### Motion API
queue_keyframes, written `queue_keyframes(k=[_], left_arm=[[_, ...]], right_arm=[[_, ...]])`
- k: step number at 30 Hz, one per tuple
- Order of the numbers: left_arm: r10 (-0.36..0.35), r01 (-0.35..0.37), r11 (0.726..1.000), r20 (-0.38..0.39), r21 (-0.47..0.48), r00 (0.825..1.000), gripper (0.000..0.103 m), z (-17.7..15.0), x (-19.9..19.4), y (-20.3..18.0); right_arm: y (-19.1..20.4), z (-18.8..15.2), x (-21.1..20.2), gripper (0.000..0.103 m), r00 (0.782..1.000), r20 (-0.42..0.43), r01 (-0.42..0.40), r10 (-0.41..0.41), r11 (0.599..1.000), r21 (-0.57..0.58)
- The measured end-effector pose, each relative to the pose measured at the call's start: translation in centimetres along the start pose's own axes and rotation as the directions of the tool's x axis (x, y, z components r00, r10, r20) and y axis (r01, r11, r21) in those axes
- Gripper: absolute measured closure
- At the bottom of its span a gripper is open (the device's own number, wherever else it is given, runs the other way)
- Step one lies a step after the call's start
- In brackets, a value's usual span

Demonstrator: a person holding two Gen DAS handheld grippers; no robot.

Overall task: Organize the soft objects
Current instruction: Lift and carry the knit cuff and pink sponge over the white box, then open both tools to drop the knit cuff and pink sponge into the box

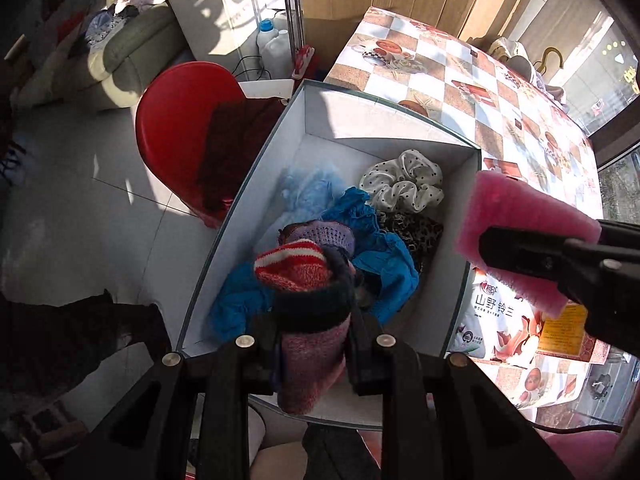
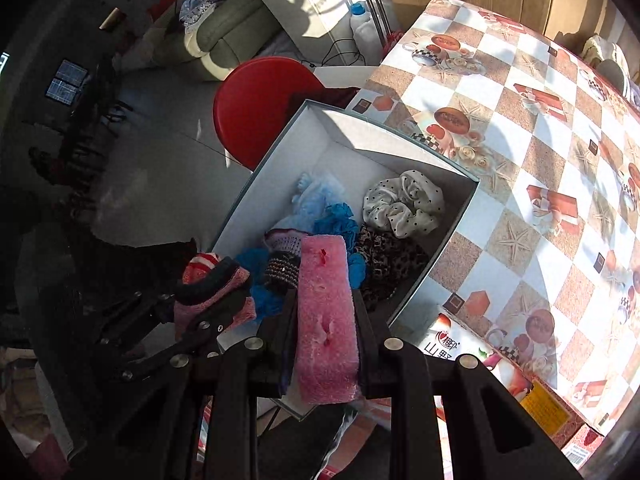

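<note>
Sock: pink knit sock (image 1: pixel 312 356) with a dark cuff, clamped between the left gripper (image 1: pixel 314 344) fingers, over the near end of the box.
Sponge: pink sponge (image 2: pixel 326 320) pinched by the right gripper (image 2: pixel 326 336) fingers, at the box's near right edge.
Box: white box (image 1: pixel 276 160) at the surface (image 1: pixel 460 76) edge, holding a dotted scrunchie (image 1: pixel 404 180), blue cloths (image 1: pixel 384 264), a leopard piece (image 1: pixel 416 232) and a striped knit (image 1: pixel 292 264).
Beside: red stool (image 1: pixel 176 120) on the floor left of the box.

White box (image 1: pixel 256 184) holds a black-dotted cream scrunchie (image 1: pixel 404 180) and leopard-print fabric (image 1: pixel 416 232).
</note>
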State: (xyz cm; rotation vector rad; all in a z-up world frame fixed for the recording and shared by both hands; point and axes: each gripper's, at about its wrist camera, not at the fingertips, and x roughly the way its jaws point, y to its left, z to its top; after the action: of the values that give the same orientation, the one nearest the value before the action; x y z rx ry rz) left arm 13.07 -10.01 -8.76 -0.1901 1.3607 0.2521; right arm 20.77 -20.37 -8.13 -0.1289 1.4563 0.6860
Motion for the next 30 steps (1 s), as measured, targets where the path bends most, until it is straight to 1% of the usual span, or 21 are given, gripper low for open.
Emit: queue_keyframes(k=[5, 13, 23, 26, 27, 29, 30], left_arm=[[0.000, 0.000, 1.000, -0.009, 0.004, 1.000, 0.077, -0.3, 0.5, 0.1], [-0.002, 0.002, 1.000, -0.010, -0.013, 1.000, 0.077, -0.4, 0.4, 0.7], [0.002, -0.002, 1.000, -0.021, -0.024, 1.000, 0.077, -0.5, 0.7, 0.9], [-0.008, 0.008, 1.000, -0.017, -0.019, 1.000, 0.076, -0.6, 0.6, 0.8], [-0.011, 0.011, 1.000, -0.013, -0.017, 1.000, 0.073, -0.6, 0.5, 0.8], [-0.010, 0.010, 1.000, 0.006, -0.011, 1.000, 0.063, -0.7, 0.2, 0.6], [-0.011, 0.011, 1.000, 0.016, -0.008, 1.000, 0.051, -0.7, 0.1, 0.5]], right_arm=[[0.2, 0.2, 0.6, 0.077, 1.000, -0.019, 0.009, -0.009, 1.000, -0.002], [1.4, 0.5, 1.1, 0.077, 0.999, -0.031, 0.018, -0.020, 0.999, -0.042], [2.2, 1.0, 1.5, 0.077, 0.999, -0.027, 0.034, -0.036, 0.996, -0.078], [2.3, 1.2, 1.7, 0.077, 0.999, -0.027, 0.037, -0.040, 0.996, -0.087], [2.4, 1.2, 1.7, 0.077, 0.999, -0.027, 0.037, -0.039, 0.995, -0.089], [2.4, 1.3, 1.7, 0.076, 0.999, -0.022, 0.042, -0.044, 0.995, -0.092], [2.4, 1.4, 1.7, 0.076, 0.999, -0.020, 0.041, -0.043, 0.995, -0.094]])
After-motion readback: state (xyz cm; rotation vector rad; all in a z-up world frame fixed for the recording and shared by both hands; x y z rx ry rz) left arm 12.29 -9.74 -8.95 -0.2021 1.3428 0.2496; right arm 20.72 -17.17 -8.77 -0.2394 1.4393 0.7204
